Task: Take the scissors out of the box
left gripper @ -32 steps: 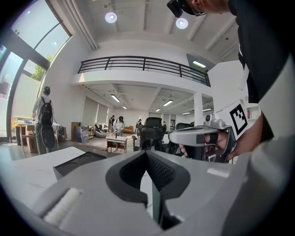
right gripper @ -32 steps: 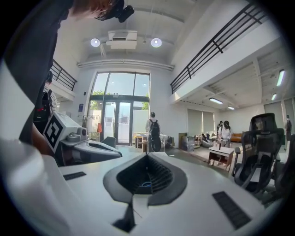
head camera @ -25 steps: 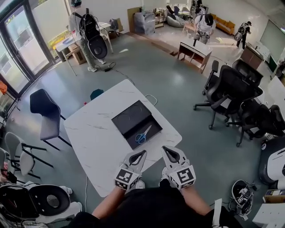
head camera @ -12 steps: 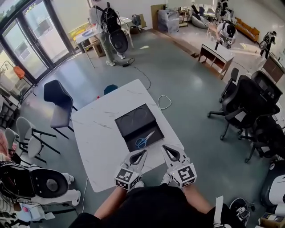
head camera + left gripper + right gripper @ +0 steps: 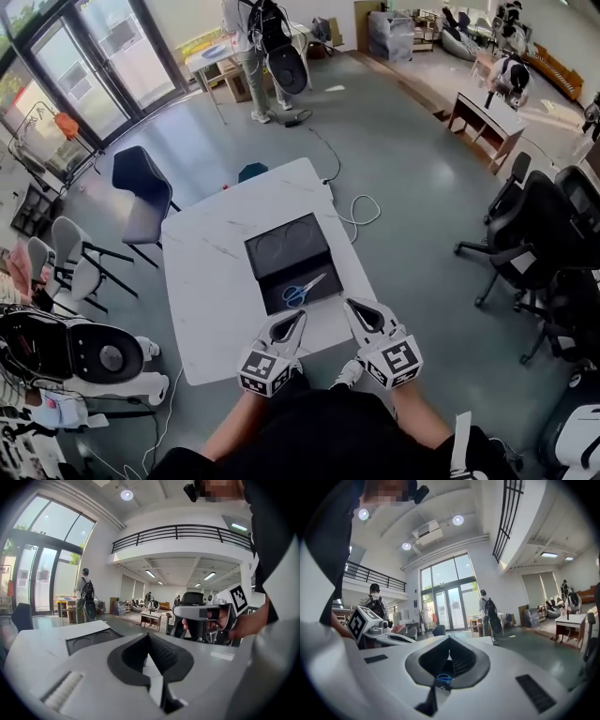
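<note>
1. The scissors [image 5: 302,291], blue-handled, lie in the lower half of the open black box [image 5: 281,246], at mid-frame in the head view.
2. The box sits on the white table [image 5: 211,291], towards its lower right edge.
3. The left gripper [image 5: 300,317] hovers just below the box, jaws together and empty.
4. The right gripper [image 5: 351,306] is near the box's lower right corner, jaws together on nothing. Its own view shows the blue handles beyond them.
5. A dark chair [image 5: 141,187] stands upper left of the table.
</note>
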Tool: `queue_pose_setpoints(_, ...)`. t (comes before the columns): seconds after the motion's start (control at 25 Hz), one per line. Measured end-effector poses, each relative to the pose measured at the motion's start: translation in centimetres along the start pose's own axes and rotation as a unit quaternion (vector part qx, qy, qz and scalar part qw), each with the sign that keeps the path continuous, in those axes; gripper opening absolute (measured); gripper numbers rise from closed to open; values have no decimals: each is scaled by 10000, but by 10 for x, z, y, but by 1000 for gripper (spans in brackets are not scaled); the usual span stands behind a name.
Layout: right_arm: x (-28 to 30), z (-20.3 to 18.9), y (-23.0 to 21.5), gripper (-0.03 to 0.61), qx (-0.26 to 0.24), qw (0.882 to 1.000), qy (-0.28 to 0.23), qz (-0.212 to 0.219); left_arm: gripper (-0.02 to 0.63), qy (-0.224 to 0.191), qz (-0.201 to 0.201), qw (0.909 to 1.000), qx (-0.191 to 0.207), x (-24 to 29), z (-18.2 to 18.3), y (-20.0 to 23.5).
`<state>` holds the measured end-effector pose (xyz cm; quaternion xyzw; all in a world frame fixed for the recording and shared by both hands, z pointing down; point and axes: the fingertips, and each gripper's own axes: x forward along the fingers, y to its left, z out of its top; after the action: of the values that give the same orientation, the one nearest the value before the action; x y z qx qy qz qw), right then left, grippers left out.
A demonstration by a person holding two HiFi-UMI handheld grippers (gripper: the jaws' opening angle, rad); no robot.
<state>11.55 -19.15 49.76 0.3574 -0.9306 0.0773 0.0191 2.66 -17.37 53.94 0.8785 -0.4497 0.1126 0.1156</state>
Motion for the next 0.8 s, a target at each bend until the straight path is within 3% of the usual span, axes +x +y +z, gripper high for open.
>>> queue_pose_setpoints(0.16, 10, 1, -4, 8, -48, 9999, 9, 98, 9, 39, 225, 9997, -74, -3, 1, 16)
queue_pose_setpoints(0.4, 26, -7, -8, 8, 20, 9997, 95, 207, 9, 171, 226, 9996, -25, 11, -5, 27)
queue_pose_setpoints(0.8, 69, 0, -14, 8, -323, 9985, 208, 382, 9, 525, 208, 9983, 154, 22, -17, 65)
